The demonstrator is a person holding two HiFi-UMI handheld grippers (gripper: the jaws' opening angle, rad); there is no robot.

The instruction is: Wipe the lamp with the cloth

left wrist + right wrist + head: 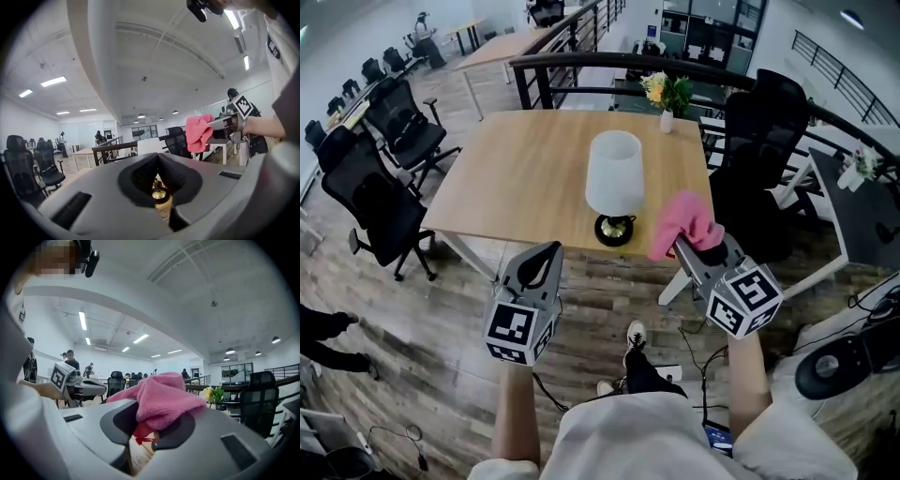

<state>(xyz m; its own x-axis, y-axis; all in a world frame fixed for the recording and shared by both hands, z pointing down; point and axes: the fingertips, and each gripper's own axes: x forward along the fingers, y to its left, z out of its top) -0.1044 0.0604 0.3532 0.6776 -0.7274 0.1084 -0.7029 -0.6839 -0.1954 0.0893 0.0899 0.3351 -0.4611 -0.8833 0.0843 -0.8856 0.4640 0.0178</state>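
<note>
A lamp with a white shade (614, 172) and a black-and-gold base (615, 231) stands near the front edge of the wooden table (525, 178). My right gripper (682, 247) is shut on a pink cloth (684, 221), held just right of the lamp's base. In the right gripper view the cloth (161, 397) bunches out over the jaws. My left gripper (551, 251) hangs in front of the table, left of the lamp, shut with nothing in it. In the left gripper view the lamp base (159, 189) shows through a narrow slit between the jaws, and the cloth (198, 132) hangs at the right.
A small vase of flowers (667, 97) stands at the table's far edge. Black office chairs (380, 202) stand to the left and another (761, 131) to the right. A dark railing (581, 64) runs behind the table. Cables lie on the wood floor (694, 370).
</note>
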